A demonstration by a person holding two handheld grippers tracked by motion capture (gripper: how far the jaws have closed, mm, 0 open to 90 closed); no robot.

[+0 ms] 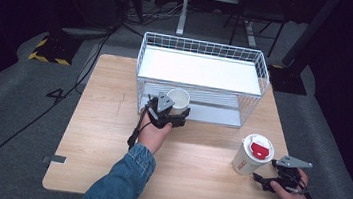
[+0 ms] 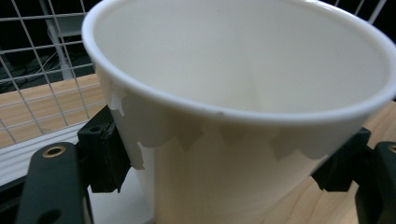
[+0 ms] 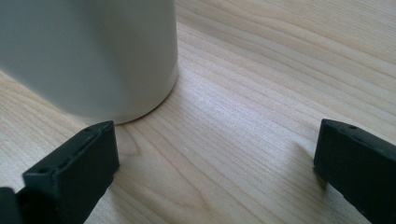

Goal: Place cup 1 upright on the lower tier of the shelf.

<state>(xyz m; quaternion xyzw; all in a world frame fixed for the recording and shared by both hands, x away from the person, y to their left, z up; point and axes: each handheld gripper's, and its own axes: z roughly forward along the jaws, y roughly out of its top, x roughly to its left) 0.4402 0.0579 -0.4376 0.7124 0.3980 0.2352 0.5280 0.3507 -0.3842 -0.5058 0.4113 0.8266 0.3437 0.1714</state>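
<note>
At the centre of the high view, an open white paper cup (image 1: 178,100) is being pinched by the left gripper (image 1: 179,114) before the white wire shelf rack (image 1: 205,47), apparently for shelving, while the right gripper (image 1: 261,178) is being held spread beside the lidded cup (image 1: 252,154) at lower right

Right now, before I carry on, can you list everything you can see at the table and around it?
Open cup: 1, white, held in front of the rack's lower shelf, empty inside.
Lidded cup: 1, white with a red patch on the lid, upright on the table's right side.
Wire rack: 1, white, two levels, at the table's far edge.
Table: 1, light wood.
Floor: grey carpet, black cables trailing at left.
Yellow-black striped base: 1, on the floor far left.
Left gripper: 1, black, jaws shut on the open cup.
Right gripper: 1, black, jaws open, low beside the lidded cup, not touching it.
Sleeve: 1, blue denim, left forearm.
</note>
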